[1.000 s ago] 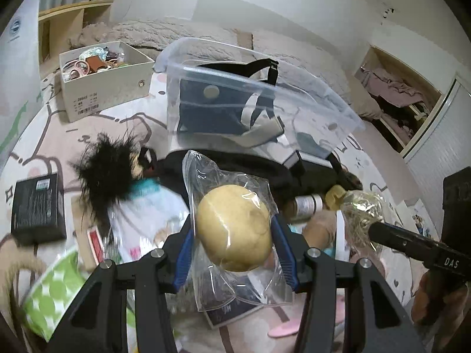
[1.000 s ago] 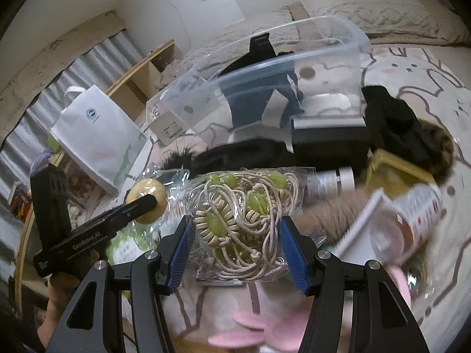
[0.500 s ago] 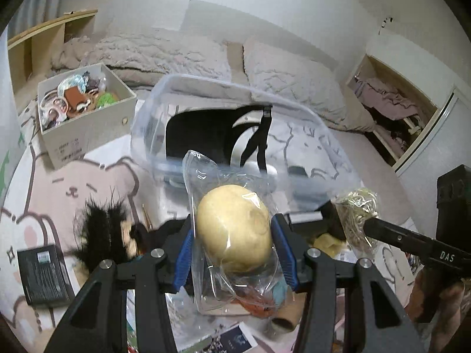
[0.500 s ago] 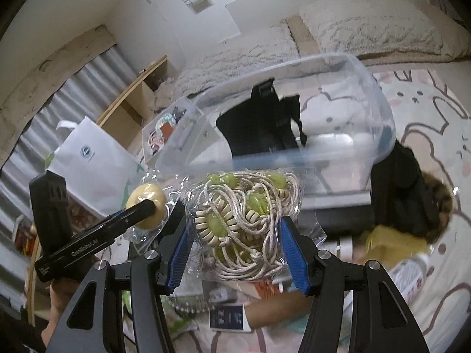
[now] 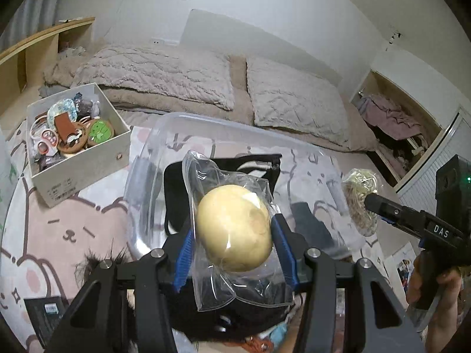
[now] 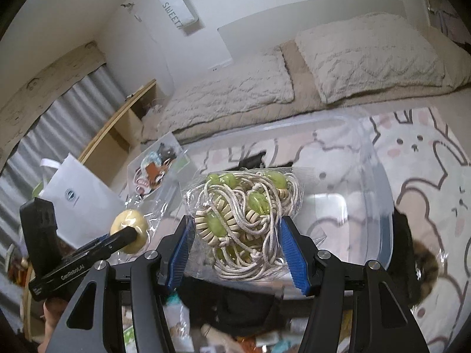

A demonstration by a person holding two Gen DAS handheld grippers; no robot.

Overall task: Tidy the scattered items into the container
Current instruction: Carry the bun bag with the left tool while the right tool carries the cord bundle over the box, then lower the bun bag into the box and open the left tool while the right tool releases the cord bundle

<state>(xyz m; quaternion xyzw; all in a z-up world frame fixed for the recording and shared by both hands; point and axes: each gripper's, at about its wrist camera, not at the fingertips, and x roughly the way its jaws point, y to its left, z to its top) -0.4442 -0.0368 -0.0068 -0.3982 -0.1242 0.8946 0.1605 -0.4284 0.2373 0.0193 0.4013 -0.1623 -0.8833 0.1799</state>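
Note:
My left gripper [image 5: 232, 236] is shut on a clear bag holding a pale yellow ball [image 5: 234, 232], raised over the near rim of the clear plastic bin [image 5: 141, 176]. A black bag with straps [image 5: 176, 194] lies inside the bin. My right gripper [image 6: 237, 235] is shut on a clear bag of cream cord with green beads [image 6: 247, 214], held over the same clear bin [image 6: 379, 206]. Each view shows the other gripper from the side: the cord bag [image 5: 360, 200] at the right, the yellow ball [image 6: 129, 229] at the left.
A white cardboard box [image 5: 82, 164] full of small items stands left of the bin. A white paper bag [image 6: 79, 206] stands at the left. Pillows [image 5: 294, 103] lie behind on the bed. Dark furry items [image 5: 97, 261] and clutter [image 6: 176, 323] lie below the grippers on the bunny-print blanket [image 6: 426, 176].
Both grippers have risen and moved forward with their bags, from over the scattered clutter to over the clear bin. The bin's inside now shows from above.

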